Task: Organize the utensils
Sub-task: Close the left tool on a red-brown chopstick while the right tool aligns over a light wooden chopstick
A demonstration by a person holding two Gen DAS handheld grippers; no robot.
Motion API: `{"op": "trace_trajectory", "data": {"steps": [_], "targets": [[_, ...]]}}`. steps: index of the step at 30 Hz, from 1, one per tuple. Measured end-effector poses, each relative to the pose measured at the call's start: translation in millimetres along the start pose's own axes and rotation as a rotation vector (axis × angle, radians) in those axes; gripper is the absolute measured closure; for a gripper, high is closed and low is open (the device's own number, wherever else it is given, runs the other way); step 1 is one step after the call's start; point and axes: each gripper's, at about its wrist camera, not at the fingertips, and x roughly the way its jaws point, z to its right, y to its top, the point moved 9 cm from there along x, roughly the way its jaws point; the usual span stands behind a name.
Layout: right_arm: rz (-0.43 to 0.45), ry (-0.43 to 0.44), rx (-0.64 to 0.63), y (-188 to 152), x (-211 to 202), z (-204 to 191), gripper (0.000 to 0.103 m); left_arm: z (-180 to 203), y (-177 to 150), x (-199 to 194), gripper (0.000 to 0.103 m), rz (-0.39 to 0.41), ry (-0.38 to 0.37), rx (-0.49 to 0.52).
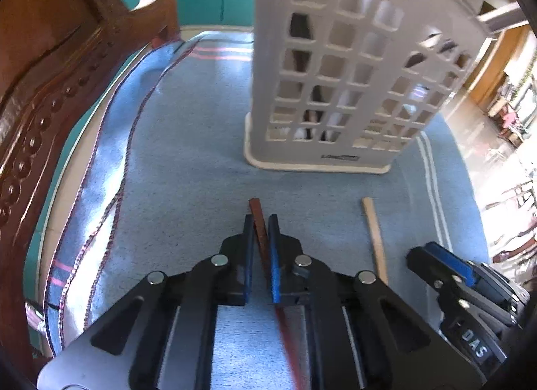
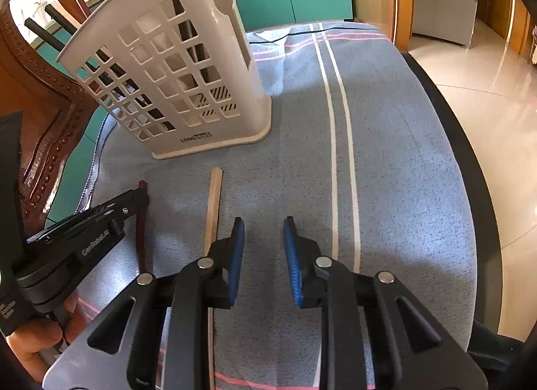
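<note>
A white slotted utensil holder (image 1: 339,71) stands on the blue cloth, also in the right wrist view (image 2: 174,71), with dark utensils inside. My left gripper (image 1: 261,225) is shut on a dark red chopstick (image 1: 259,218), low over the cloth in front of the holder; it also shows in the right wrist view (image 2: 141,193), where the dark red chopstick (image 2: 141,232) runs under it. A light wooden chopstick (image 1: 375,235) lies on the cloth to its right, also in the right wrist view (image 2: 212,208). My right gripper (image 2: 263,225) is open and empty just right of the wooden chopstick.
The blue striped cloth (image 2: 386,155) covers a table with a dark edge (image 2: 470,161) on the right. A carved wooden chair back (image 1: 50,71) stands close on the left. Tiled floor (image 2: 496,64) lies beyond the right edge.
</note>
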Motion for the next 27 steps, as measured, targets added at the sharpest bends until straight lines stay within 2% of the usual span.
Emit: {"op": "trace_trajectory", "data": {"steps": [4, 11, 14, 17, 24, 27], "targets": [[-0.002, 0.000, -0.001, 0, 1, 0, 0.078, 9, 0, -5, 0.094, 0.010, -0.006, 0.038], [0.005, 0.031, -0.017, 1, 0, -8, 0.077, -7, -4, 2, 0.094, -0.022, 0.039, 0.009], [0.006, 0.073, -0.046, 1, 1, -20, 0.066, -8, -2, 5, 0.092, -0.027, 0.042, 0.000], [-0.005, 0.101, -0.084, -1, 6, -33, 0.066, -10, -1, 10, 0.092, -0.027, 0.043, -0.004], [0.002, -0.003, -0.223, 6, 22, -52, 0.065, -18, -5, 10, 0.086, -0.028, 0.053, -0.014], [0.012, -0.025, -0.234, 11, 27, -55, 0.065, -23, -7, 8, 0.083, -0.028, 0.055, -0.015]]}}
